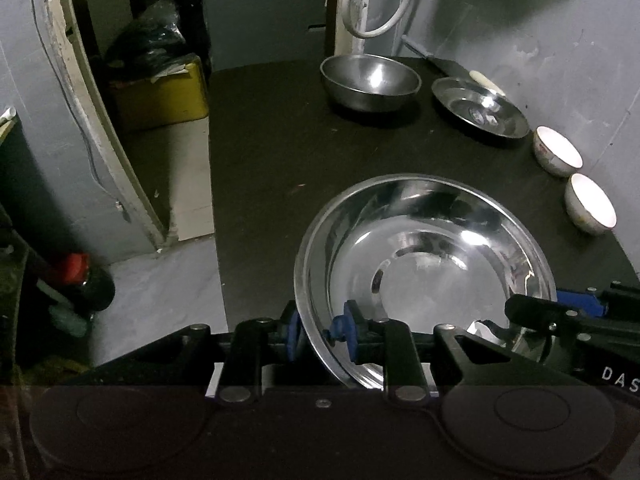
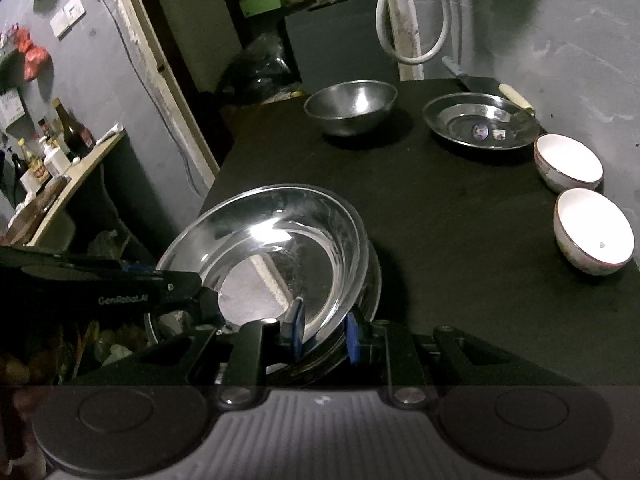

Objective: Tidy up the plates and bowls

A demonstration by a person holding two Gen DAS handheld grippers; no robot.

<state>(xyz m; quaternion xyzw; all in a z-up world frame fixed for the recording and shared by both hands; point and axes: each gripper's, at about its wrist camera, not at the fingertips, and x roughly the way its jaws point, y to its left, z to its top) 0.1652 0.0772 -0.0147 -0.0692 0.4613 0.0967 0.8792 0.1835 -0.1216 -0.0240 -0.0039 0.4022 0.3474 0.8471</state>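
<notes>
A large shiny steel plate (image 1: 424, 256) sits at the near edge of the dark table (image 1: 272, 152). My left gripper (image 1: 320, 330) is shut on its near left rim. My right gripper (image 2: 322, 332) is shut on the same plate (image 2: 280, 248) at its near right rim, and it shows at the right in the left wrist view (image 1: 560, 312). A second plate rim shows just under the held one. At the back stand a steel bowl (image 1: 370, 82), a smaller steel plate (image 1: 480, 106) and two white bowls (image 1: 558, 150) (image 1: 592, 202).
A knife (image 1: 440, 62) lies by the back wall behind the small plate. A white hose (image 1: 380, 4) hangs above the bowl. The table's left edge drops to the floor, with a yellow box (image 1: 160, 96). A shelf with bottles (image 2: 60, 148) stands at the left.
</notes>
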